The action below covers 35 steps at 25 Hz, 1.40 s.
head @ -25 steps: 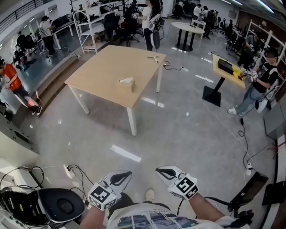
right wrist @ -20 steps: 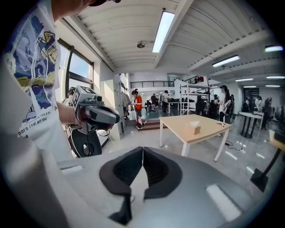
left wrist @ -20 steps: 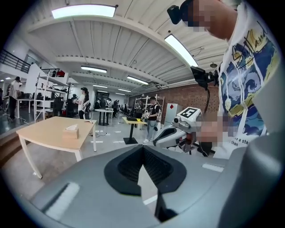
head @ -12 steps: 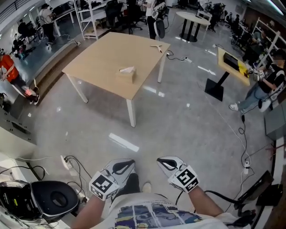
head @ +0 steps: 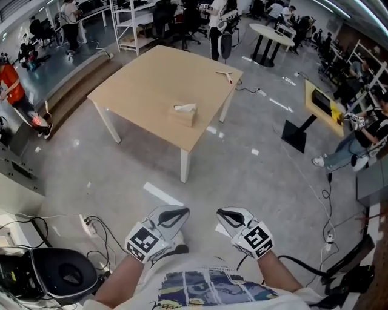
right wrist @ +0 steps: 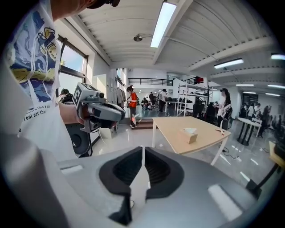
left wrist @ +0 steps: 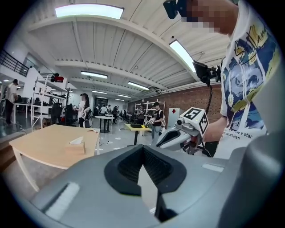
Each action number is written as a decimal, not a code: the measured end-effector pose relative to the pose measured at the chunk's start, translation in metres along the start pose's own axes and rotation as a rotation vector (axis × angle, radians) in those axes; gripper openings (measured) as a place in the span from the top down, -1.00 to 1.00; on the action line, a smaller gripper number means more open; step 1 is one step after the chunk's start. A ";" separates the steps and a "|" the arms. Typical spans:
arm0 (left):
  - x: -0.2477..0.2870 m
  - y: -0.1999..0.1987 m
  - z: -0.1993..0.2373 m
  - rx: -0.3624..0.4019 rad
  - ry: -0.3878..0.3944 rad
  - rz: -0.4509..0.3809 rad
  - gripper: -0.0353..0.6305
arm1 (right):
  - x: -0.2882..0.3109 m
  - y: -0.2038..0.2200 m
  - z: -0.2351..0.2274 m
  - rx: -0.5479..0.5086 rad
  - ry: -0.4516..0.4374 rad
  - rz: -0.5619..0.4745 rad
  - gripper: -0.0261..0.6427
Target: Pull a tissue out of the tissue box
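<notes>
You stand on a glossy grey concrete floor [head: 254, 181] in a big open workroom, with white metal shelving racks [head: 130, 18] and a round white table [head: 273, 33] at the far side and several people standing about its edges. A square, pale wooden table on white legs [head: 139, 85] stands alone ahead of you, well apart from both tools. The tan cardboard tissue box [head: 184, 116] sits near the table's closest corner with a white tissue [head: 185, 108] sticking up from its slot; a small pale forked object [head: 226, 74] lies by the far corner. A black round-seated chair [head: 66, 275] and a white power strip with black cables [head: 88, 227] lie at your lower left.

Your left gripper [head: 182, 212] is held close to your body with its jaws pressed together and nothing in them. Your right gripper [head: 223, 213], just beside it, has its jaws a hair apart and opening, also empty.

Compared with a second ago, the table and box look larger and nearer, the box sits further right in the head view, and the chair has slid toward the bottom left corner. Both grippers keep the same side-by-side pose.
</notes>
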<state>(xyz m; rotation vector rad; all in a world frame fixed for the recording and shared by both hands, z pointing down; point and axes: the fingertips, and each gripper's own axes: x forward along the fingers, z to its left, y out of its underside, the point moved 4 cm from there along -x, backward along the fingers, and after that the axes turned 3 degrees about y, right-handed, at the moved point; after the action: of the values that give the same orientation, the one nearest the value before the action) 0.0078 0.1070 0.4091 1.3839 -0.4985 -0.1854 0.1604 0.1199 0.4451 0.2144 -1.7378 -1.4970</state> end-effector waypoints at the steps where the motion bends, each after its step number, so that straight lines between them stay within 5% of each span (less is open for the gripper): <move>1: -0.004 -0.001 0.011 0.003 -0.006 0.000 0.88 | 0.011 -0.006 -0.003 0.000 -0.004 0.000 0.89; 21: -0.048 0.016 0.130 -0.043 -0.169 -0.019 0.88 | 0.155 -0.074 -0.017 -0.119 -0.177 -0.010 0.89; 35: 0.005 -0.010 0.223 -0.079 -0.289 0.011 0.88 | 0.244 -0.108 -0.148 -0.219 -0.210 -0.044 0.82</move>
<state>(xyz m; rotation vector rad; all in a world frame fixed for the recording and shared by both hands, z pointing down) -0.0850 -0.0961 0.4234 1.2826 -0.7303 -0.3958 0.0589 -0.1672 0.4563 -0.0189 -1.7218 -1.7806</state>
